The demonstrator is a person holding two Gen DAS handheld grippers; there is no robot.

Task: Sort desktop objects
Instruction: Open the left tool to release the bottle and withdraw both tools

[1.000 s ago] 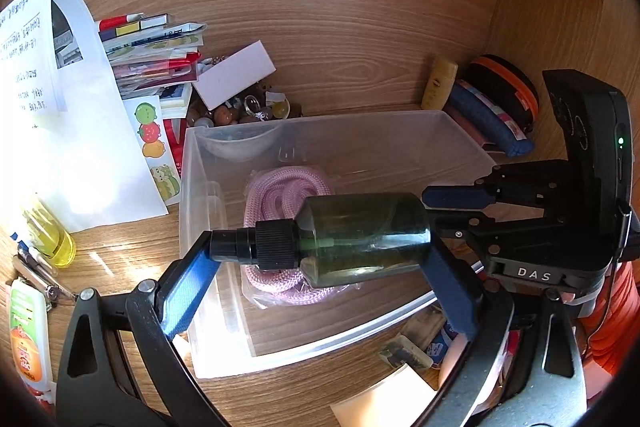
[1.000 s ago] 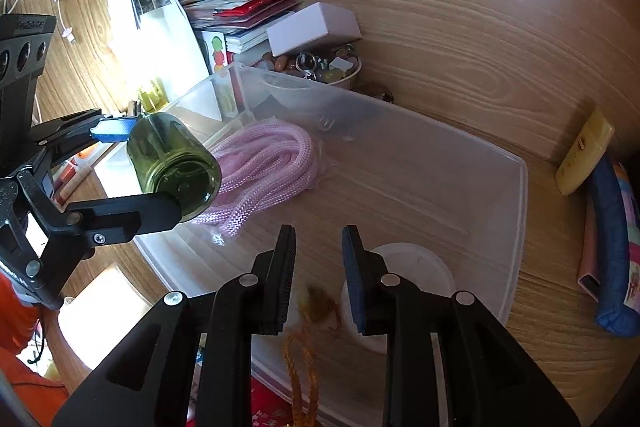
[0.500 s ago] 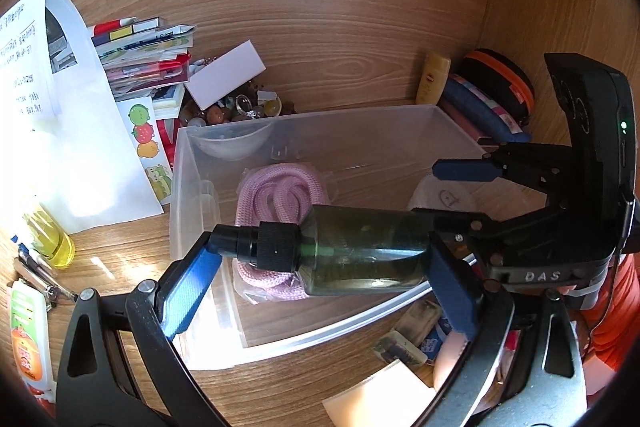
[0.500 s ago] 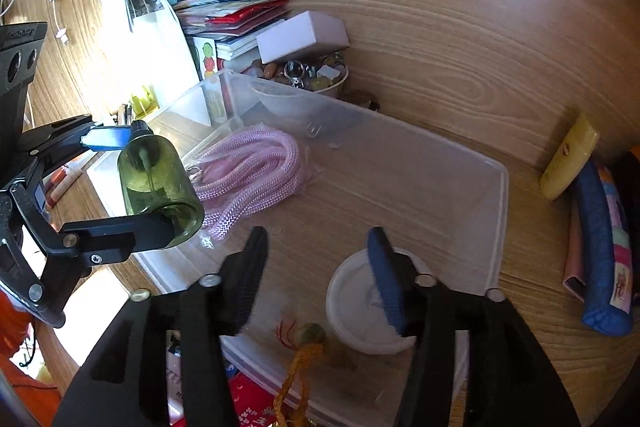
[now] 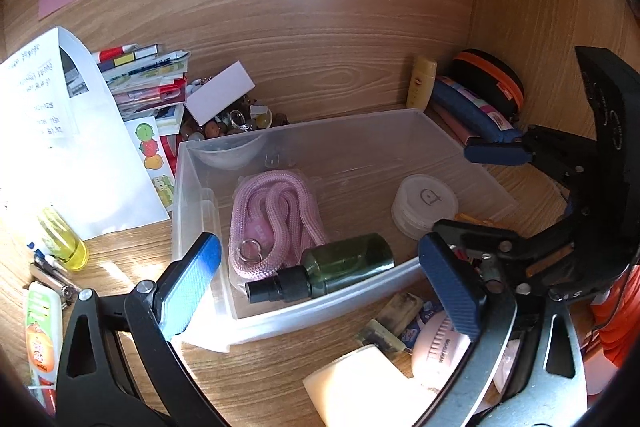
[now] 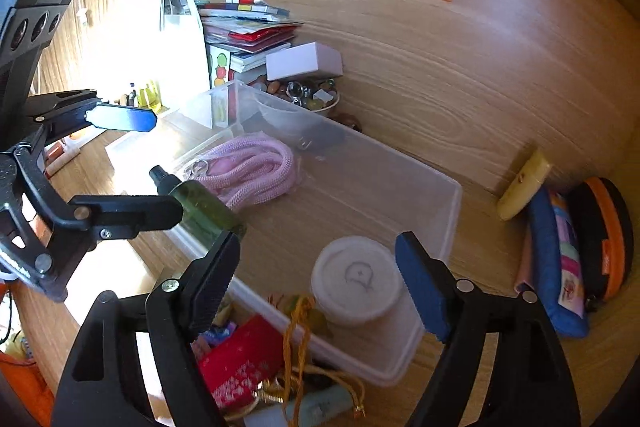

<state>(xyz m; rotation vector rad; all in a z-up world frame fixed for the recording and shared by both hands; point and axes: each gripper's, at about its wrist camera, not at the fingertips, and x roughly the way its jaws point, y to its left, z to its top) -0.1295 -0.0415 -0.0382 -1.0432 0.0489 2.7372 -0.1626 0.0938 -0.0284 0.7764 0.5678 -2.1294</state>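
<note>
A clear plastic bin sits on the wooden desk. In it lie a green spray bottle with a black cap, a coiled pink rope and a round white container. My left gripper is open and empty, its fingers standing above the bin's front wall on either side of the bottle. My right gripper is open and empty, over the bin's near right end by the white container.
Books and a white box are stacked at the back left beside a bowl of beads. A yellow bottle and tubes lie left. Pouches fill the right corner. Small items and a red packet lie in front of the bin.
My left gripper opened and let the green bottle drop into the bin beside the pink rope. My right gripper opened wide and pulled back and up from the bin.
</note>
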